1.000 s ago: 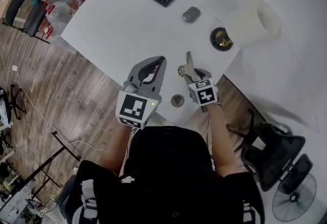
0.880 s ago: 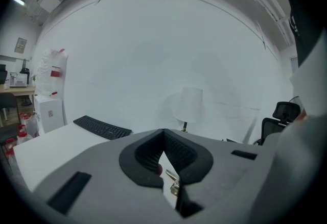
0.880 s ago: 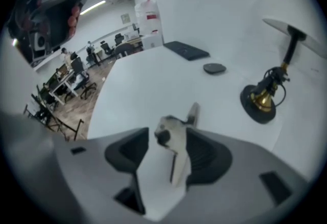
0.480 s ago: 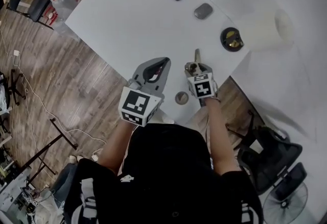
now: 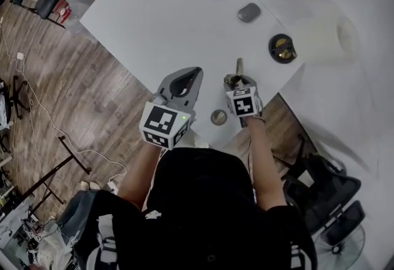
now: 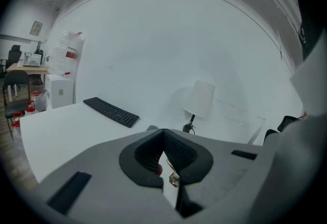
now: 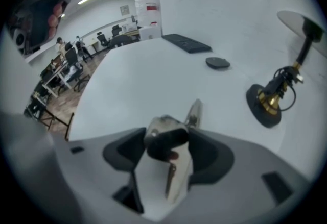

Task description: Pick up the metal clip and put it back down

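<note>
Right gripper just opened wide around the metal clip, lamp base beside; left gripper closed empty

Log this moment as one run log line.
phase: release | right hand-held gripper: jaws have just been opening, metal clip between them | left hand-held gripper: shut, empty

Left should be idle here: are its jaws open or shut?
Shut. The left gripper shows its jaw tips touching in its own view, nothing pinched between them.
</note>
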A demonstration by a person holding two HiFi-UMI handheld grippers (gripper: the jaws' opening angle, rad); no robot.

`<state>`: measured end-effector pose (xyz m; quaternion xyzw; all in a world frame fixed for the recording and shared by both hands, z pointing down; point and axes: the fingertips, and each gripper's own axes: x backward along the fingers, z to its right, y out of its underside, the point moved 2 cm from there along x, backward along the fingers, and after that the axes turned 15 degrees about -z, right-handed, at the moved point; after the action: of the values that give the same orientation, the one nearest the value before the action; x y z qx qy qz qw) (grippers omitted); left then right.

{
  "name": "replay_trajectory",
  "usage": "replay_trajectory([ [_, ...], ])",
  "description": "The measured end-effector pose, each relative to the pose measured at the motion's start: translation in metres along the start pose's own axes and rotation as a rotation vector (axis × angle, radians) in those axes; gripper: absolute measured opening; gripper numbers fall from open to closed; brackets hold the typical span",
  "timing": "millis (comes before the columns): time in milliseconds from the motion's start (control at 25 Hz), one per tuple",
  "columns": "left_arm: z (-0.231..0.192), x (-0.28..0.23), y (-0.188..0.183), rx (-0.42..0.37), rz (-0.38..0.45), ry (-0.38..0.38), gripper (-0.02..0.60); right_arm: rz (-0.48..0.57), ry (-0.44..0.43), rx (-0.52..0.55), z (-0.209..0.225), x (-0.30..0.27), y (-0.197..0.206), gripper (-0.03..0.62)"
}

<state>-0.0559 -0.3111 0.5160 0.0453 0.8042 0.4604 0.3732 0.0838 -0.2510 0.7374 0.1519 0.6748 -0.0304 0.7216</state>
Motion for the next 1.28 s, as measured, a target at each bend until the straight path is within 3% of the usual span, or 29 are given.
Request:
replay_trajectory([
  [240,0.003,0.001,-0.002,0.007,0.011,-0.004,0.023,-0.01,-0.025,0.003,0.001,0.007,0.0,0.248],
  [440,0.007,-0.001,-0.001,0.005,0.013,-0.004,0.023,0.001,-0.013,-0.01,0.007,0.018,0.0,0.169],
  [960,0.024,-0.006,-0.004,0.009,0.017,-0.015,0.023,0.028,0.021,-0.111,0.039,0.036,0.008,0.04],
  [1280,0.027,-0.006,-0.005,0.004,0.009,-0.045,0.024,0.039,0.011,-0.122,0.043,0.038,0.015,0.035],
])
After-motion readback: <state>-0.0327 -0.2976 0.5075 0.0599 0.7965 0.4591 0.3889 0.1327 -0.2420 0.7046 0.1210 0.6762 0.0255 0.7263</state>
